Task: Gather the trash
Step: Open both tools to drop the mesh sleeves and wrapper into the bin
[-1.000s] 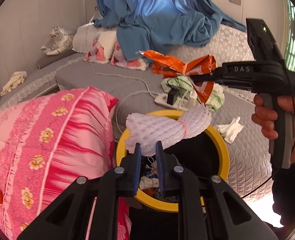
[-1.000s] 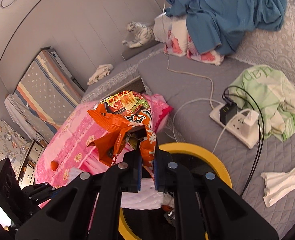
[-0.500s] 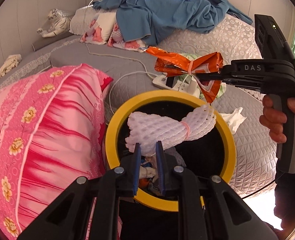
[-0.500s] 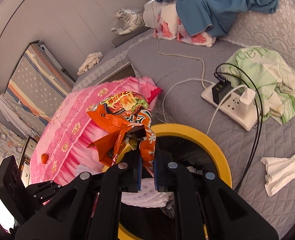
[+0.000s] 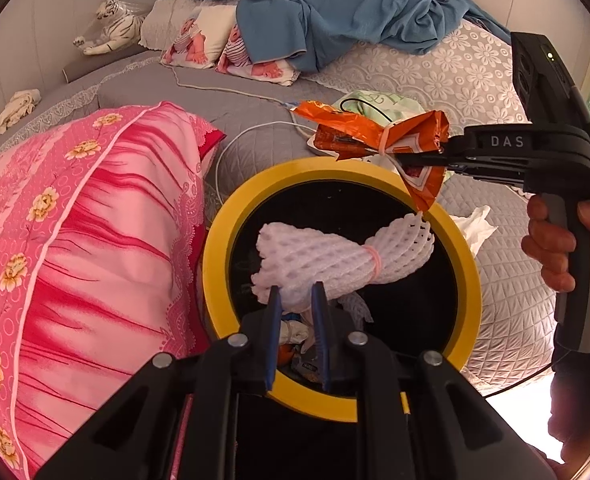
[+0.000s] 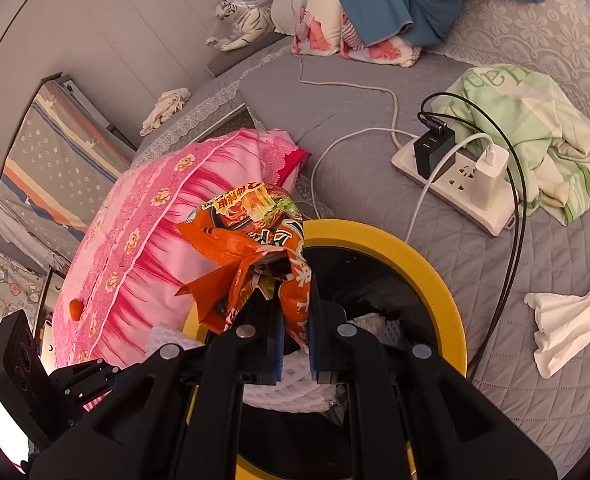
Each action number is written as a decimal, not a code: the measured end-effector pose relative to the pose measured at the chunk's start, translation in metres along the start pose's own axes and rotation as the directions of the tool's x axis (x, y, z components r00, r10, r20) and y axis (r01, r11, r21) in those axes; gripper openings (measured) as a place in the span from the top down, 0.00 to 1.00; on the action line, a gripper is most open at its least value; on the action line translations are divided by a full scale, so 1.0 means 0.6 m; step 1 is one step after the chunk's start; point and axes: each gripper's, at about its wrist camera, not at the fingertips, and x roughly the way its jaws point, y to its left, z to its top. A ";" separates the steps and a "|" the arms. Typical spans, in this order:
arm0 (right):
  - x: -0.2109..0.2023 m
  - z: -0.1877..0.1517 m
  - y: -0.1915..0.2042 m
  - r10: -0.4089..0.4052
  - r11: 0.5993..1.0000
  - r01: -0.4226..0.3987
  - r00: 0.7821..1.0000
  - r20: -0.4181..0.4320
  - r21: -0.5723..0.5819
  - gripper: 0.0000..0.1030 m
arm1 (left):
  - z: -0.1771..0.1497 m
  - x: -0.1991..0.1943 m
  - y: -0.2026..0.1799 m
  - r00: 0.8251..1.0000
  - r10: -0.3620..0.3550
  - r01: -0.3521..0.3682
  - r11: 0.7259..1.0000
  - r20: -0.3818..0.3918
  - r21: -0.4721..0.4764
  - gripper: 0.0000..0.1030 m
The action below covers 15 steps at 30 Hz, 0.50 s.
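Observation:
A yellow-rimmed black trash bin (image 5: 223, 248) stands against the bed, with scraps inside. My left gripper (image 5: 295, 300) is shut on a white foam net bundle (image 5: 335, 256) and holds it over the bin's opening. My right gripper (image 6: 293, 312) is shut on a crumpled orange noodle wrapper (image 6: 251, 232), held above the bin's rim (image 6: 435, 292). The wrapper (image 5: 359, 136) and right gripper also show in the left wrist view, over the bin's far edge. A crumpled white tissue (image 6: 567, 320) lies on the grey bedspread to the right of the bin.
A pink flowered pillow (image 5: 79, 232) presses against the bin's left side. A white power strip (image 6: 455, 184) with chargers and cables lies on the bed beside a green cloth (image 6: 535, 120). Blue bedding (image 5: 335, 4), small pillows and a toy tiger (image 5: 111, 28) lie further back.
Both grippers have moved lower and closer over the bin. The foam bundle now hangs inside the rim's outline, and the wrapper has come down nearer the rim.

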 end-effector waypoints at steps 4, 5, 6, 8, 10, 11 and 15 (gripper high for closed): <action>0.003 0.000 -0.003 -0.005 1.000 0.005 1.000 -0.007 0.008 0.91 | -0.001 0.003 0.002 1.000 -0.008 0.008 1.000 -0.006 -0.012 0.85; 0.004 0.000 -0.004 -0.005 1.000 0.005 1.000 -0.009 0.010 0.91 | -0.001 0.004 0.004 1.000 -0.009 0.009 1.000 -0.008 -0.017 0.85; 0.005 0.001 -0.004 -0.004 1.000 0.005 1.000 -0.012 0.013 0.91 | 0.000 0.004 0.005 1.000 -0.008 0.008 1.000 -0.009 -0.023 0.84; 0.006 0.001 -0.007 0.001 1.000 0.000 1.000 -0.017 0.022 0.91 | 0.000 0.002 0.007 1.000 -0.012 0.012 0.999 -0.007 -0.030 0.81; 0.009 0.002 -0.009 0.003 1.000 -0.002 1.000 -0.024 0.029 0.90 | 0.001 0.000 0.010 1.000 -0.012 0.012 0.999 -0.001 -0.041 0.73; 0.010 0.002 -0.010 0.002 0.999 -0.001 1.000 -0.025 0.033 0.86 | 0.002 -0.001 0.011 1.000 -0.007 0.007 0.999 0.001 -0.047 0.66; 0.008 0.003 -0.011 -0.007 0.999 0.007 1.000 -0.014 0.036 0.58 | 0.004 -0.006 0.021 1.000 -0.002 0.003 0.997 0.014 -0.074 0.55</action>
